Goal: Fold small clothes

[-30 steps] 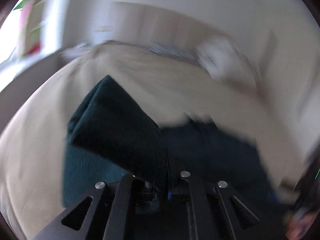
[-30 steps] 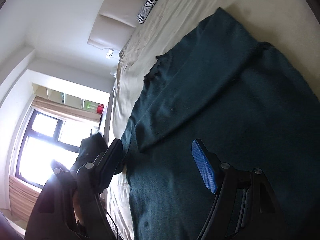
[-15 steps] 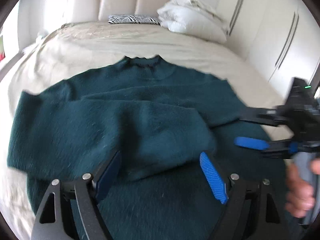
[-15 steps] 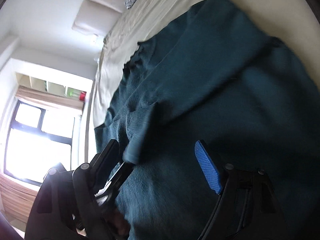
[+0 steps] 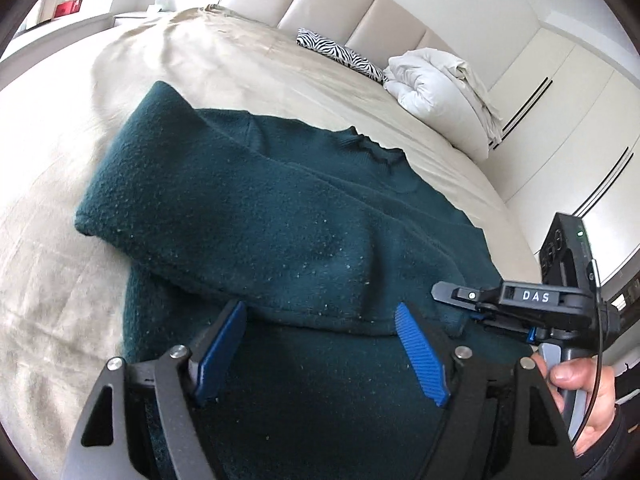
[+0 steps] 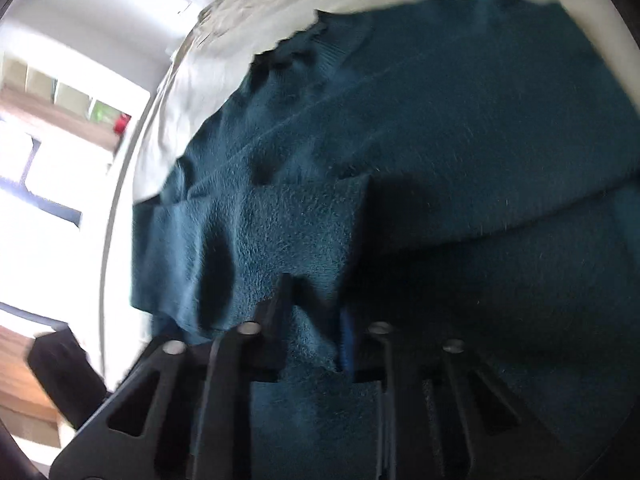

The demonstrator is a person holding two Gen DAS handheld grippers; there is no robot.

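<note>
Two claws have swapped roles within the last second. The left claw [image 5: 320, 344], which a second ago pinched a fold of the dark teal sweater [image 5: 280, 220], now stands apart with its blue pads [image 5: 420, 354] on either side of the edge of the folded-over sleeve [image 5: 224, 216], its jaws easing slightly inward but pressing on nothing. The right claw [image 6: 316, 320], wide half a second ago, is now clamped together on a bunch of the knit just ahead of its fingers, at the sweater's side nearest the person's hand [image 5: 580, 396]. The sweater lies spread on the beige bed [image 5: 52, 320], its collar [image 5: 372, 148] far beyond the left claw and one sleeve laid across the body. That suggests the left sleeve fold is done and the right side is about to be carried over.
</note>
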